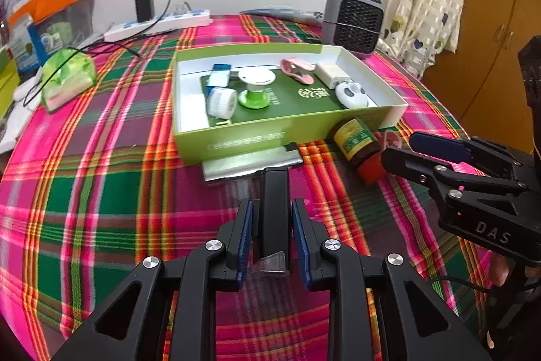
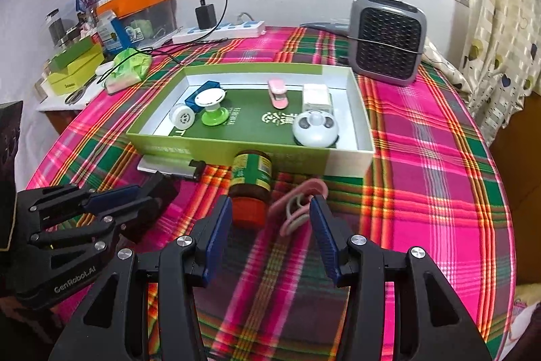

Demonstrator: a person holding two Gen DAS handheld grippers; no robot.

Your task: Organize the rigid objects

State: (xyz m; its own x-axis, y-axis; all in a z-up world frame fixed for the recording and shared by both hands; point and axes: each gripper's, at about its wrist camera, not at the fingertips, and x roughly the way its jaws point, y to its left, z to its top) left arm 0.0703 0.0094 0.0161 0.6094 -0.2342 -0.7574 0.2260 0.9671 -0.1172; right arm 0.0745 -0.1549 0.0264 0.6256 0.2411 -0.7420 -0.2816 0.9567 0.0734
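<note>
A green-and-white open box (image 1: 236, 137) (image 2: 367, 120) sits mid-table and holds several small items. My left gripper (image 1: 272, 225) is shut on a black rectangular bar (image 1: 275, 212), whose far end lies by a silver lighter (image 1: 250, 163) against the box front. My right gripper (image 2: 270, 225) is open, its jaws on either side of a brown bottle with a red cap (image 2: 252, 183) lying on its side and a pink clip (image 2: 297, 208). The right gripper also shows in the left wrist view (image 1: 405, 148), and the left gripper shows in the right wrist view (image 2: 132, 195).
A grey fan heater (image 2: 387, 39) stands behind the box at right. A white power strip (image 2: 219, 31) with a black charger lies at the back. A green tissue pack (image 1: 67, 80) and boxes crowd the left edge. A plaid cloth (image 2: 422, 192) covers the table.
</note>
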